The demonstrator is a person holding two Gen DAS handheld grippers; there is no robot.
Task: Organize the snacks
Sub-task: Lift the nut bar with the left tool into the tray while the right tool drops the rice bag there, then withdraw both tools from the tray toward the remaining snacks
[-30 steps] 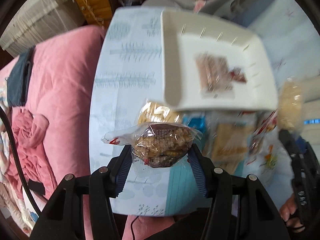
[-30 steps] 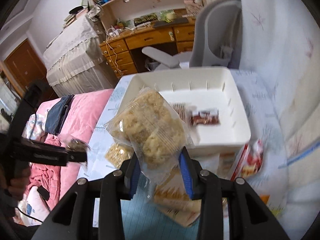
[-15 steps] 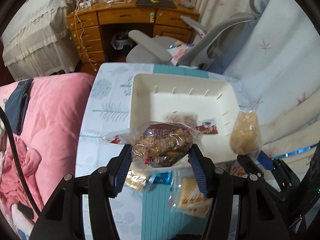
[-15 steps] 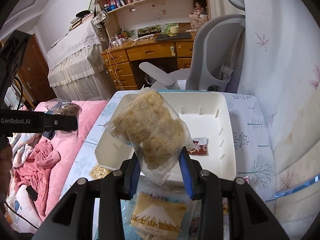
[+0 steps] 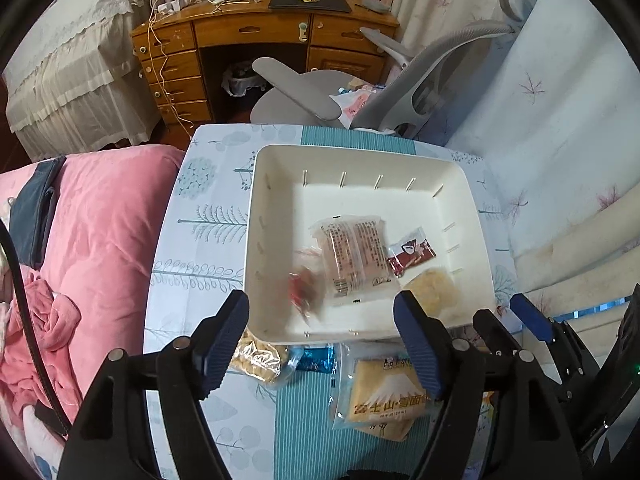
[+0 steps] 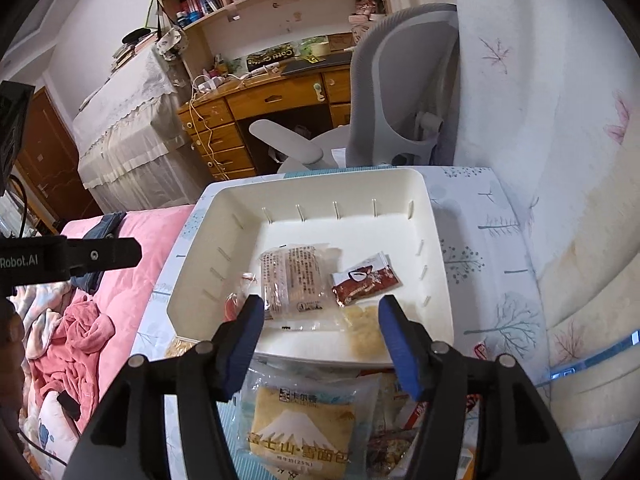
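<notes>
Two tongs, left (image 5: 322, 312) and right (image 6: 322, 318), wide open, empty above tray (image 5: 360, 160); next, grab bread pack (image 6: 302, 434)

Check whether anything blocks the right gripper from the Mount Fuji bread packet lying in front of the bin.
Nothing visible does. The right gripper is open above the bread packet, which lies uncovered on the table just outside the white bin.

A white bin (image 5: 276, 160) on the table held four snacks: a clear wafer pack (image 5: 354, 258), red sachet (image 5: 411, 256), yellow puffs (image 5: 432, 292), and a blurred brown bag (image 5: 306, 290).
</notes>
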